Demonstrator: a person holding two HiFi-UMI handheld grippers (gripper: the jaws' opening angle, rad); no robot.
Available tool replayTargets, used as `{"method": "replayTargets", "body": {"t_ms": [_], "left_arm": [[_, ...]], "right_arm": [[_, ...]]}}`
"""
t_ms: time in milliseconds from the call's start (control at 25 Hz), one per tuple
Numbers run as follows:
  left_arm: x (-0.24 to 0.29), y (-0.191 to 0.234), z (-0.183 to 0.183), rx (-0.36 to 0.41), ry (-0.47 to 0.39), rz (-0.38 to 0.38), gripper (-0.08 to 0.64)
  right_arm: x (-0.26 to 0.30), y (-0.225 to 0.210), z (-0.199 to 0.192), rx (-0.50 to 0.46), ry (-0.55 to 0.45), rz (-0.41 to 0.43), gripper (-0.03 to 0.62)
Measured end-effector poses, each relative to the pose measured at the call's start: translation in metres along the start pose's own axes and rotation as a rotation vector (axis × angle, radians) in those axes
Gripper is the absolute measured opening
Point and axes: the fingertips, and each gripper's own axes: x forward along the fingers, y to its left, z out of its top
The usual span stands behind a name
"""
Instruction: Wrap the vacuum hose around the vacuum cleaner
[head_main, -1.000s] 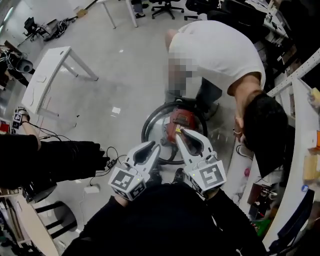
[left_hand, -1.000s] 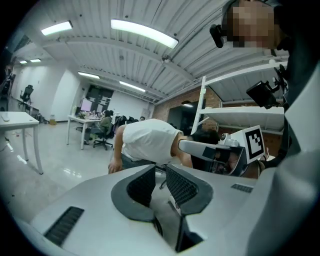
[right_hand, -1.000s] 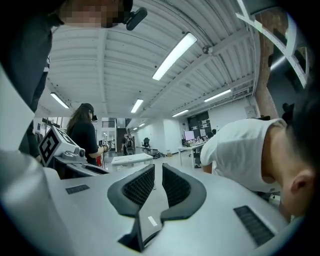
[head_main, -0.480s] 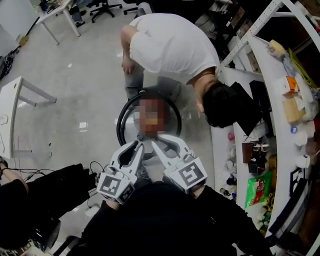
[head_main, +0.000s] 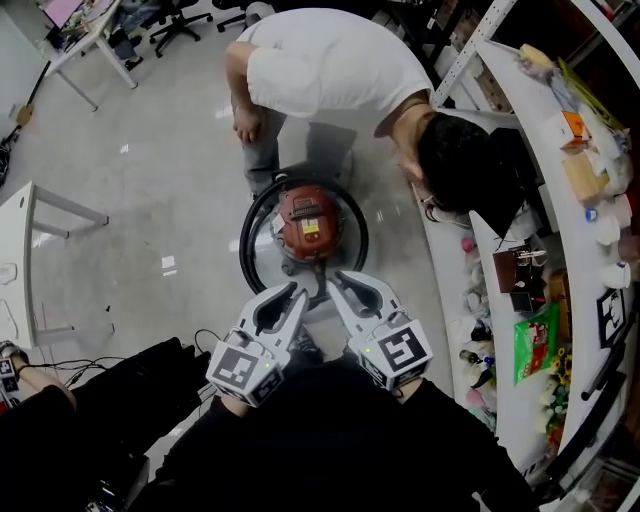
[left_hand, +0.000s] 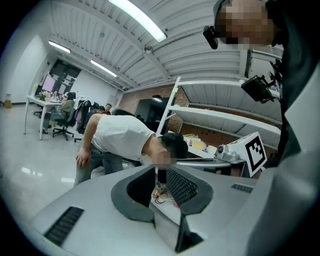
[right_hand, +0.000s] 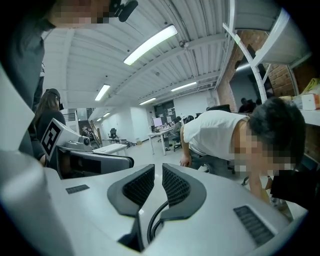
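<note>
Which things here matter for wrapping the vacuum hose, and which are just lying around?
For the job: vacuum, hose.
Lying about: table, shelf, chair.

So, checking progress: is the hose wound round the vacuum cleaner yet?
Loosely looped: the black hose lies in a ring on the floor around the red vacuum cleaner.

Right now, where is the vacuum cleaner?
The vacuum cleaner stands on the floor at the head view's centre, ringed by the black hose, in front of the bending person.
</note>
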Motion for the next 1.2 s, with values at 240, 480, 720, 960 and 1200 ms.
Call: {"method": "replayTargets", "body": {"t_ms": [240,480,720,960,1200], "left_arm": [[0.018,-0.022,0.003,0.049,0.017,-0.024,0.081],[0.039,-0.04,0.007,0.083,0.009,-0.014,0.081],[0.043,-0.035,0.016,0.099,-0.009,0.057,0.081],[0.042,-0.027,0.013,0.091,-0.011,0.11,0.081],[0.053,-0.026,0.014,0.095,-0.01,0.113,0.081]], "right_arm": [[-0.017,-0.024,0.008,0.012,-0.046,-0.015,0.058],[-0.03,-0.054,0.025,0.009,-0.098,-0.01,0.058],[-0.022,-0.068,0.036,-0.009,-0.128,0.025,0.055],[-0.013,-0.069,0.033,-0.021,-0.111,0.065,0.052],[-0.011,-0.076,0.032,-0.026,-0.101,0.077,0.051]]}}
